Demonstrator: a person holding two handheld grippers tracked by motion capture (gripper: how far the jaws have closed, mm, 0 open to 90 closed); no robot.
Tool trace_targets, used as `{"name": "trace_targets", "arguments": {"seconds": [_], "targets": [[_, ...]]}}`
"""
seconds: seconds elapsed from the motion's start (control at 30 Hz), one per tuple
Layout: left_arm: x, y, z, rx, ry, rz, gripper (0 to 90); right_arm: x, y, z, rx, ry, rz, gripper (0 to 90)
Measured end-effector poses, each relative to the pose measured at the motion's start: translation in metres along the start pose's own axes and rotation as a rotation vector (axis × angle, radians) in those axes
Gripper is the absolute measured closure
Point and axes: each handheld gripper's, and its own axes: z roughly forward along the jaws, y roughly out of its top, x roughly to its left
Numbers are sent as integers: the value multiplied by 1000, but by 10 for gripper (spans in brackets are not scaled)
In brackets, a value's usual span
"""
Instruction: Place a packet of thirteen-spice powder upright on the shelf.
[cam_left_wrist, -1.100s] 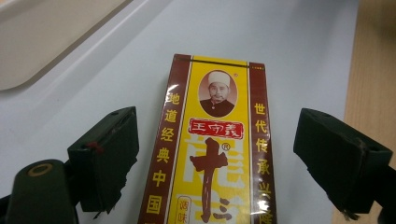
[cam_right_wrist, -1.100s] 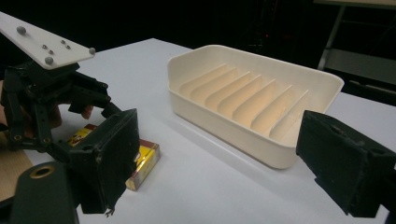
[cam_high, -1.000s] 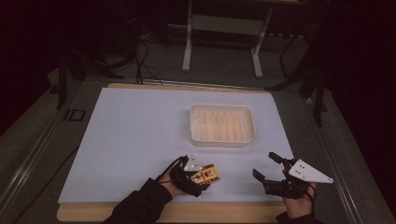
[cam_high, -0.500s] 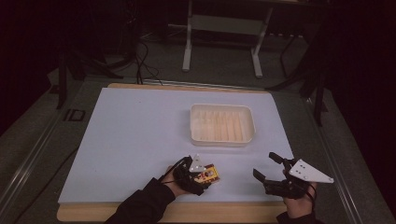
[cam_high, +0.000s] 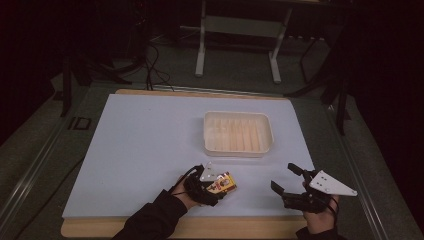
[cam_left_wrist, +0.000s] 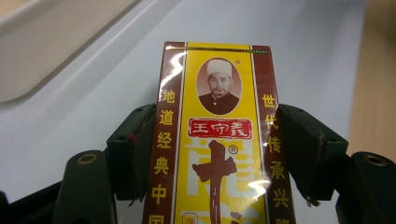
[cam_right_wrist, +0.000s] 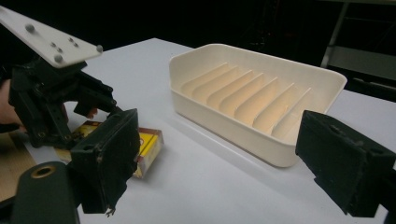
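Closing over the last second, the left gripper (cam_high: 216, 187) now pinches the yellow box (cam_left_wrist: 217, 140) by its 2 long sides, low on the white surface (cam_high: 140, 145) at 6 o'clock of the ribbed tray (cam_high: 238, 133). The right gripper (cam_high: 287, 180) hovers with fingers wide, empty. Glossy wrap under narrow pads could let the box twist or slip when lifted.

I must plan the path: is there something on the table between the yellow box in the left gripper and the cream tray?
Nothing visible. The left gripper is clamped on the yellow box, and the pale tabletop between it and the cream ribbed tray is bare.
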Motion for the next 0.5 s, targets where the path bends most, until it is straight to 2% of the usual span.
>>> {"name": "trace_targets", "arguments": {"seconds": [0.13,0.37,0.47,0.5], "targets": [[-1,2,-5,-46,7,-13,330,0,0,0,0,-2,0,137],[-4,5,-11,-83,-7,0,332,1,0,1,0,-5,0,137],[-7,7,-17,-125,-1,7,332,1,0,1,2,-3,11,137],[-7,7,-17,-125,-1,7,332,1,0,1,3,-1,18,137]]}}
